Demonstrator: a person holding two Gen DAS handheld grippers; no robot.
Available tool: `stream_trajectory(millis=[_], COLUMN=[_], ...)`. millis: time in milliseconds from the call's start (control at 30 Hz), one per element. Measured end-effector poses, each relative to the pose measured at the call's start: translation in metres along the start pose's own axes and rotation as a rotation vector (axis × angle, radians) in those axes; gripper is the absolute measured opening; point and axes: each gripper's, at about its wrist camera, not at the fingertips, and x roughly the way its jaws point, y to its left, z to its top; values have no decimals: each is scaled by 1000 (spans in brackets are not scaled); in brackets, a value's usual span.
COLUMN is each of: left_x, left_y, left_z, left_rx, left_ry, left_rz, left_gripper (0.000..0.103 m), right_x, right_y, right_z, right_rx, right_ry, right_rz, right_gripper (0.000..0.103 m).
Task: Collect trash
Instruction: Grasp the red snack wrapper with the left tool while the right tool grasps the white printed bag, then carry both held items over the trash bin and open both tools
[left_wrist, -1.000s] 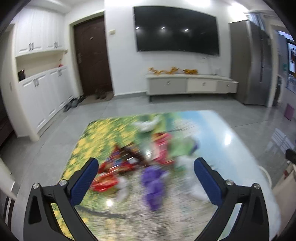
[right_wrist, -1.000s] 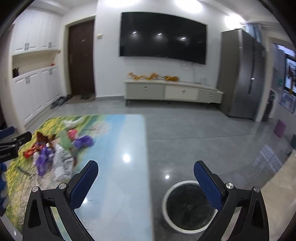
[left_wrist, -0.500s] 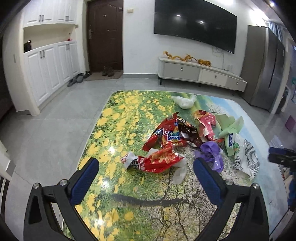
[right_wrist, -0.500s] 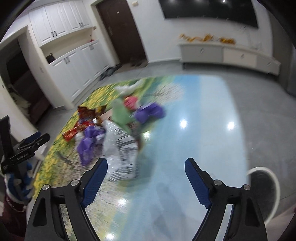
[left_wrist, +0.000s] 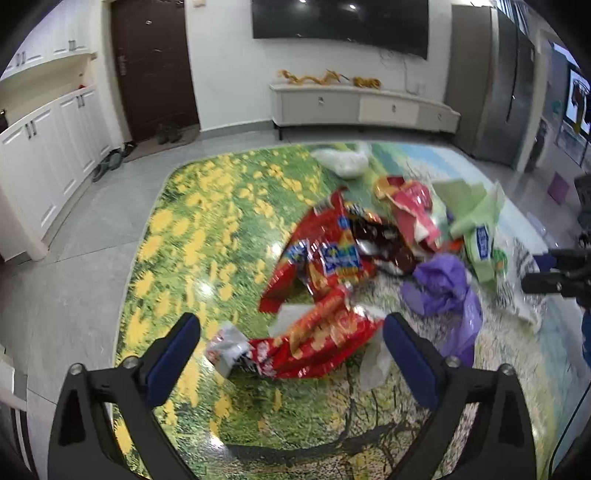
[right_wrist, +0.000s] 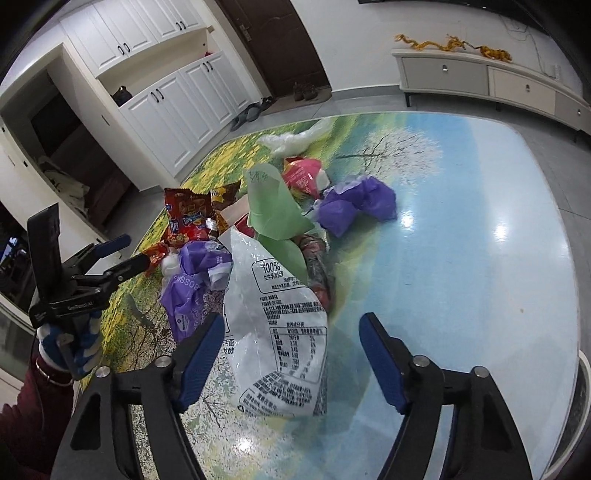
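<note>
A pile of trash lies on a table with a printed landscape top (left_wrist: 192, 236). My left gripper (left_wrist: 291, 332) is open, its jaws on either side of a red snack wrapper (left_wrist: 314, 343). Beyond it lie another red wrapper (left_wrist: 325, 254), a purple bag (left_wrist: 443, 288) and green paper (left_wrist: 476, 214). My right gripper (right_wrist: 291, 339) is open, straddling a white printed plastic bag (right_wrist: 280, 325). Green paper (right_wrist: 273, 210), purple bags (right_wrist: 354, 203) and red wrappers (right_wrist: 188, 218) lie behind it. The left gripper shows in the right wrist view (right_wrist: 122, 254).
A clear white bag (left_wrist: 343, 160) lies at the table's far side. A round bin rim (right_wrist: 581, 398) shows at the right table edge. White cabinets (left_wrist: 48, 147), a dark door (left_wrist: 155, 70) and a TV console (left_wrist: 362, 107) stand around the room.
Both grippers have dropped and moved in toward the pile. The left now frames the red wrapper; the right has swung left and now straddles the white bag.
</note>
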Motion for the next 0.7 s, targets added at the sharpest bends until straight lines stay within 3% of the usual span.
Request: stream_trajectory(millis=[33,200,233,300,367,433,700], left_x=[2,0,0,-2,-3,-7,-44], left_y=[-2,-8,-8,-8,-5,-6,-12], left_z=[-3,-22,-24,-26,-27,-28,-36], left_rx=[5,22,23,16,-18,-31,-67], left_ry=[11,50,51,55,64,53,-8], left_rz=[-7,-19,-14,-17,-45,-43,-35], left_gripper=[92,59,57,36,23,20,16], right_x=[2,4,4,1,-1,-3,-31], right_y=[0,2,3,5,6,7,19], right_z=[0,-7,-8,-11,-14,-17,-33], right_rx=[-2,-10,-10,-12,-16,-20,-46], right_ry=[6,27,29,27,25,21,-29], right_rz=[4,20,25,37,45,52,85], right_gripper=[64,48,44,38,26,16,11])
